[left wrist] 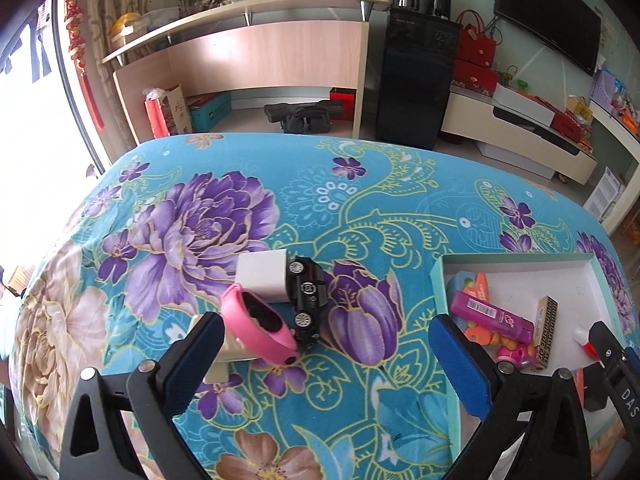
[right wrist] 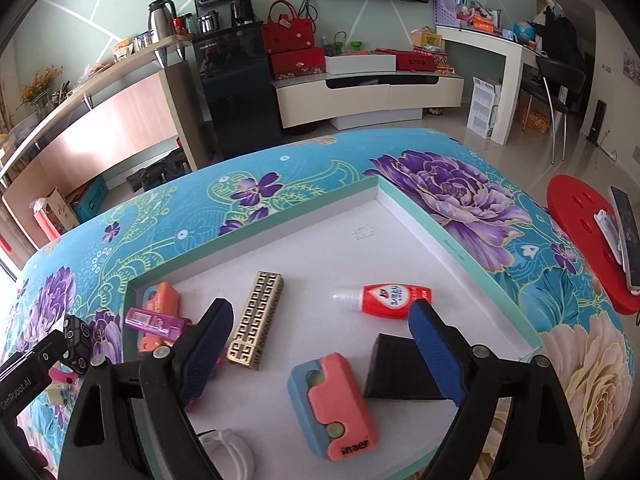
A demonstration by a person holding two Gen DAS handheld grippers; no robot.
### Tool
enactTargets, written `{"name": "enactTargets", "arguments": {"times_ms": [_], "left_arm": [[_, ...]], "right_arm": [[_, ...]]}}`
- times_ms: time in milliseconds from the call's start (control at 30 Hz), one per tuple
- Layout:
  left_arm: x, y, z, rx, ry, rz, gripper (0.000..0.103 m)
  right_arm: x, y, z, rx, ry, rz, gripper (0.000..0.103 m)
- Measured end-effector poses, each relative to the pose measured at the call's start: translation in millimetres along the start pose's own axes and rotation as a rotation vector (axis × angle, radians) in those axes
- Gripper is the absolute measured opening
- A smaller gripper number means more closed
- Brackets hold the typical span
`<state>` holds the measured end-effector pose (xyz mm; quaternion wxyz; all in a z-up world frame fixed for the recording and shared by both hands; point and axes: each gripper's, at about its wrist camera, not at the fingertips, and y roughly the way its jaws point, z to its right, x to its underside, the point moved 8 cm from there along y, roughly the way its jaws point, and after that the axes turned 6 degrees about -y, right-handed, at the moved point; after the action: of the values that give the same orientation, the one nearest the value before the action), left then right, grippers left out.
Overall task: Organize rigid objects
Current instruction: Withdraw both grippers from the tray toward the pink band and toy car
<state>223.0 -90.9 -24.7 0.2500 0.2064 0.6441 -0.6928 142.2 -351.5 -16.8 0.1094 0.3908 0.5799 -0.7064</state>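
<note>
My left gripper is open and empty, low over the floral cloth. Just ahead of its left finger lie a pink wristband, a black toy car and a white block, bunched together. The white tray is at its right. My right gripper is open and empty above the tray. In the tray lie a gold patterned case, a red glue bottle, a pink and blue eraser, a black wedge and a purple lighter.
The tray's far half is bare white floor. A red stool with a phone stands right of the table. Shelving, a black dispenser and a TV stand line the far wall. The table's far edge curves down.
</note>
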Motion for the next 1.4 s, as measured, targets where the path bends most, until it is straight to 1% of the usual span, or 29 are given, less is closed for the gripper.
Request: {"name": "enactTargets", "arguments": {"times_ms": [233,333,400,600,733,967,1167,1267,1400], "left_arm": [[-5,-7,-44,-0.057,-0.069,0.013,0.103],[-6,-10,-64,-0.070,-0.101,0.014,0.103],[-7,-11,-81,-0.094,-0.129,0.016,0.103],[-6,-11,-126,-0.151,-0.211,0.014,0.103],[-4,-12,-143,-0.160,-0.241,0.010,0.103],[2,-14,-165,-0.173,-0.255,-0.002,0.103],[6,-11,-187,-0.178,-0.313,-0.016,0.103],[8,-7,-191,-0.163,-0.329,-0.031,0.103],[12,1,-187,-0.126,-0.342,-0.063,0.103]], "right_arm": [[-1,-8,-50,-0.088,-0.064,0.018,0.090],[1,-12,-73,-0.161,-0.077,0.015,0.090],[2,-15,-90,-0.205,-0.089,0.018,0.090],[11,-16,-128,-0.287,-0.125,0.000,0.090],[18,-14,-149,-0.308,-0.161,-0.018,0.090],[30,-14,-180,-0.358,-0.209,-0.044,0.090],[40,-13,-203,-0.384,-0.257,-0.064,0.090],[46,-10,-214,-0.388,-0.284,-0.075,0.090],[53,-6,-223,-0.403,-0.301,-0.096,0.090]]}}
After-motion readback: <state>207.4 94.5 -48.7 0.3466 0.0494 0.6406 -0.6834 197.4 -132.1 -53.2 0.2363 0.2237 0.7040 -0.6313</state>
